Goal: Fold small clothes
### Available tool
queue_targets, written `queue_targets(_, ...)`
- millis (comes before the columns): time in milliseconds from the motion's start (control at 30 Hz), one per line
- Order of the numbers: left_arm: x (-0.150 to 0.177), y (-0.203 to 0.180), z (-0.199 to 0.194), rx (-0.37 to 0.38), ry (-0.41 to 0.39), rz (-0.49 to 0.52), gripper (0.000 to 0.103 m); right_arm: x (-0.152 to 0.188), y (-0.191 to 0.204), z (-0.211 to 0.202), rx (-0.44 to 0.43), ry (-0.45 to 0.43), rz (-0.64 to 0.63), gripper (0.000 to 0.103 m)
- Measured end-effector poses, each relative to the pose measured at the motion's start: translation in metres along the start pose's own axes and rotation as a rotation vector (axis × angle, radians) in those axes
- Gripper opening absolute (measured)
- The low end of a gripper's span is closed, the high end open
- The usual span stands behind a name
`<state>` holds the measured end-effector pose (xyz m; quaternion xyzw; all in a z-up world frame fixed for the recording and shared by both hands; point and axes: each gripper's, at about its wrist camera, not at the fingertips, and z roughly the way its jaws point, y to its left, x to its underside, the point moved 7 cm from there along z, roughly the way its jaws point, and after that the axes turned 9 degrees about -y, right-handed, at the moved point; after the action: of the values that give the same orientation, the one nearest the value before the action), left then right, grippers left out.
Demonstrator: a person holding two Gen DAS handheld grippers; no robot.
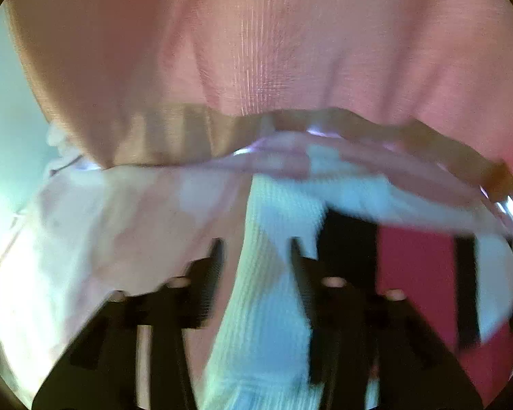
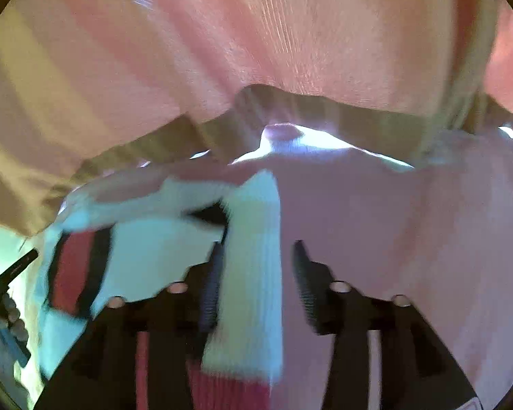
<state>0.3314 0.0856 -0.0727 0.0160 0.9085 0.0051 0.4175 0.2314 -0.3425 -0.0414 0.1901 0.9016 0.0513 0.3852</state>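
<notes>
A small knit garment, white with red and black blocks, hangs in front of both cameras. In the left wrist view its white ribbed edge [image 1: 273,266] runs between the fingers of my left gripper [image 1: 256,246], which is shut on it. In the right wrist view the white ribbed edge [image 2: 253,273] runs between the fingers of my right gripper [image 2: 256,246], shut on it too. The red and black patch shows at the right in the left view [image 1: 417,263] and at the left in the right view [image 2: 75,270]. Both frames are blurred.
A pink cloth with a tan hem [image 1: 256,51] fills the upper half of both views [image 2: 290,34]. A pale fabric surface lies beside the garment [image 2: 410,239]. A black tool and a hand show at the far left edge of the right wrist view [image 2: 7,283].
</notes>
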Motion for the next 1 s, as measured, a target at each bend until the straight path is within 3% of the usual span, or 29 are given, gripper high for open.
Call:
queue_targets(33, 0.007, 0.002, -0.017, 0.011, -0.003, 0.013, 0.058, 0.009, 0.0, -0.02, -0.007, 0.008, -0.007, 0.053)
queue_targets(133, 0.045, 0.014, -0.067, 0.041, 0.034, 0.062, 0.065, 0.055, 0.004, -0.079, -0.007, 0.059, -0.03, 0.062)
queue_targets(267, 0.117, 0.031, -0.116, 0.1, 0.135, 0.076, 0.07, 0.127, 0.0, -0.14, -0.022, 0.124, -0.021, 0.064)
queue_targets(400, 0.178, 0.036, -0.144, 0.11, 0.215, 0.069, 0.07, 0.199, -0.001, -0.173, 0.016, 0.157, -0.029, 0.068)
queue_targets(567, 0.25, 0.051, -0.169, 0.121, 0.312, -0.012, 0.074, 0.287, -0.011, -0.178, -0.012, 0.258, 0.106, 0.068)
queue_targets(633, 0.264, 0.06, -0.172, 0.115, 0.311, -0.063, 0.074, 0.305, -0.008, -0.176, -0.049, 0.279, 0.162, 0.07)
queue_targets(700, 0.266, 0.064, -0.179, 0.075, 0.273, -0.055, 0.074, 0.309, 0.0, -0.18, -0.048, 0.242, 0.139, 0.07)
queue_targets(767, 0.271, 0.063, -0.181, 0.098, 0.267, -0.094, 0.074, 0.313, 0.01, -0.181, -0.072, 0.24, 0.125, 0.07)
queue_targets(867, 0.269, 0.057, -0.183, 0.1, 0.238, -0.099, 0.06, 0.313, 0.022, -0.179, -0.051, 0.217, 0.073, 0.07)
queue_targets(900, 0.269, 0.054, -0.183, 0.116, 0.234, -0.097, 0.047, 0.312, 0.024, -0.178, -0.047, 0.211, 0.063, 0.066)
queue_targets(933, 0.268, 0.051, -0.184, 0.143, 0.238, -0.102, 0.03, 0.311, 0.026, -0.177, -0.048, 0.203, 0.054, 0.052)
queue_targets(967, 0.269, 0.048, -0.184, 0.168, 0.246, -0.11, 0.02, 0.31, 0.027, -0.176, -0.03, 0.199, 0.032, 0.042)
queue_targets(1000, 0.269, 0.046, -0.187, 0.174, 0.254, -0.114, 0.016, 0.308, 0.025, -0.175, -0.015, 0.195, 0.016, 0.015)
